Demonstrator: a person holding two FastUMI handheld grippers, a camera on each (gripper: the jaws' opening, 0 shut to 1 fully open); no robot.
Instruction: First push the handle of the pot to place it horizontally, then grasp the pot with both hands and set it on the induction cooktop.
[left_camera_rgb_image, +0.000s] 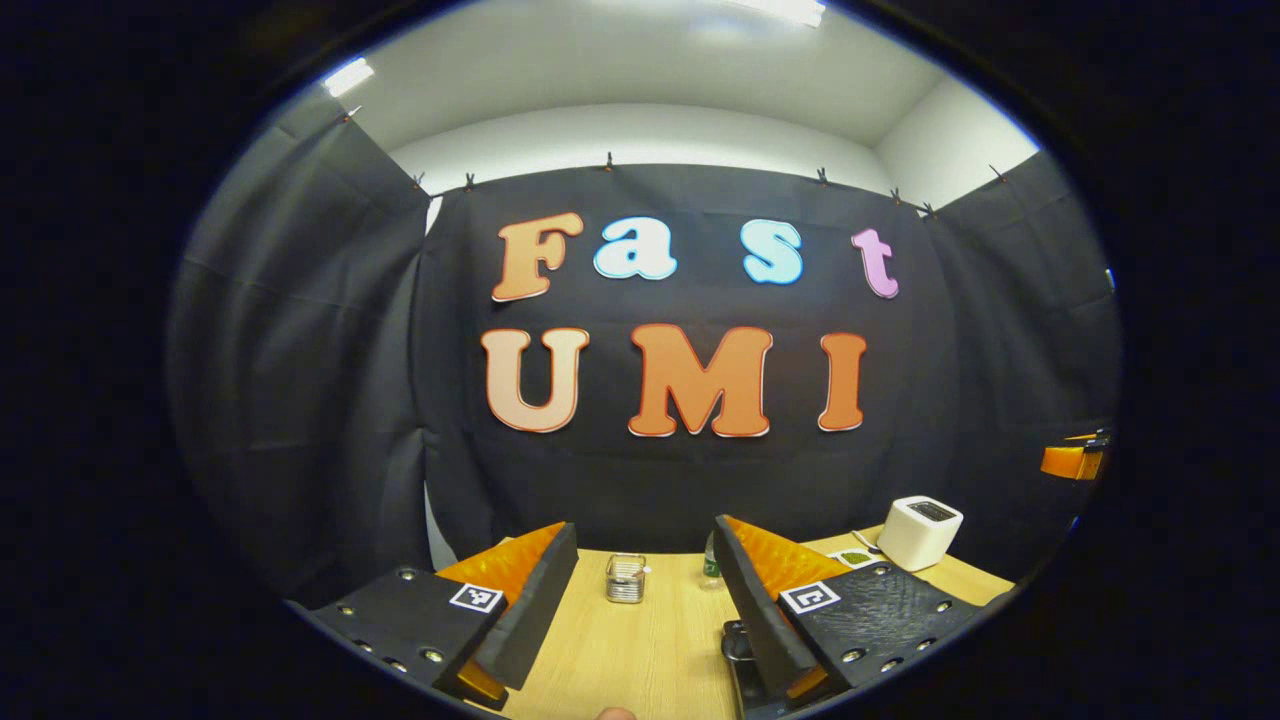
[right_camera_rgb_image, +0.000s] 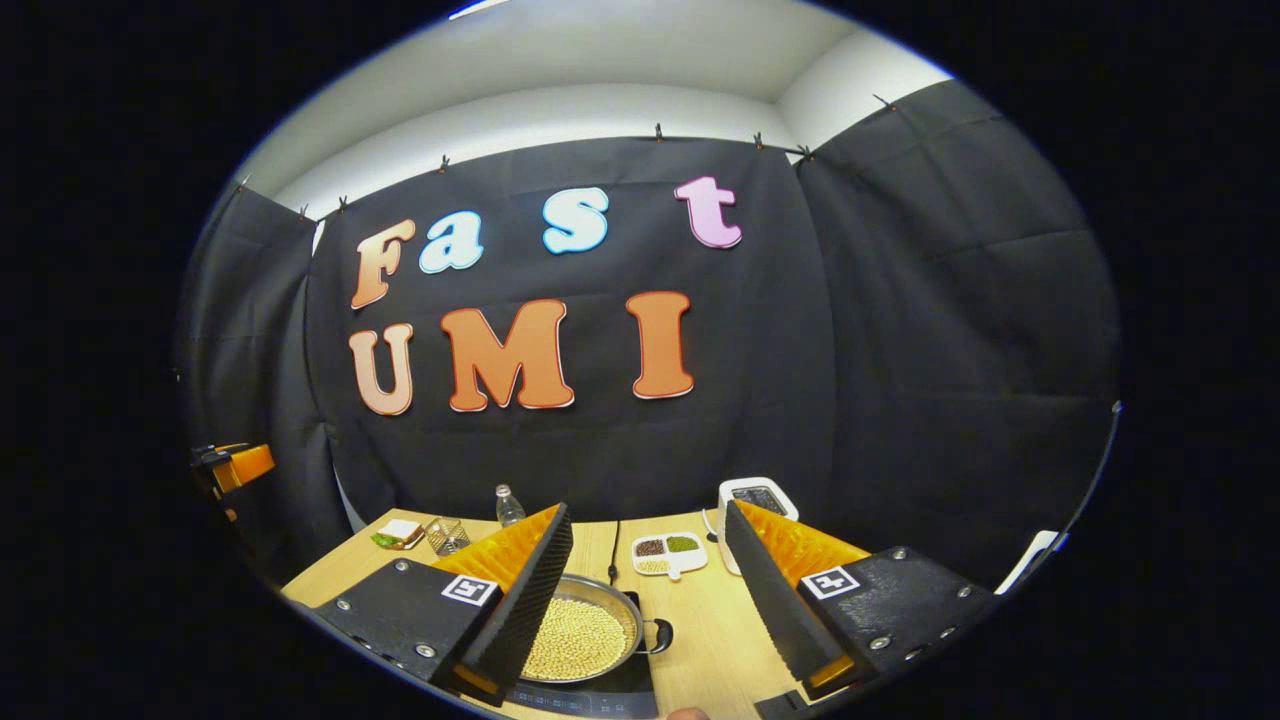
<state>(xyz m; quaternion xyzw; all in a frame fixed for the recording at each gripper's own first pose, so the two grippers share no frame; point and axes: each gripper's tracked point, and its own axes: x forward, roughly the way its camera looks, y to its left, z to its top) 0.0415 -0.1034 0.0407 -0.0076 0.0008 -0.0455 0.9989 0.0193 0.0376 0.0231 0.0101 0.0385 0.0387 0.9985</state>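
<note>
The steel pot (right_camera_rgb_image: 582, 632), full of pale beans, sits on the black induction cooktop (right_camera_rgb_image: 600, 700) near the table's front edge in the right gripper view. Its small black side handle (right_camera_rgb_image: 660, 635) points right. My right gripper (right_camera_rgb_image: 648, 520) is open and held above the table, its left finger covering the pot's left side, nothing between its fingers. My left gripper (left_camera_rgb_image: 643, 540) is open too, over bare wood. A dark object (left_camera_rgb_image: 738, 645) is partly hidden behind its right finger. Each gripper shows far off at the edge of the other's view: the right gripper (left_camera_rgb_image: 1075, 460) and the left gripper (right_camera_rgb_image: 235, 465).
At the back of the wooden table (right_camera_rgb_image: 720, 630) stand a white appliance (right_camera_rgb_image: 757, 497), a divided dish of beans (right_camera_rgb_image: 668, 552), a clear bottle (right_camera_rgb_image: 508, 505), a wire basket (right_camera_rgb_image: 447, 537) and a small plate (right_camera_rgb_image: 400, 533). A cable (right_camera_rgb_image: 613, 550) runs back from the cooktop.
</note>
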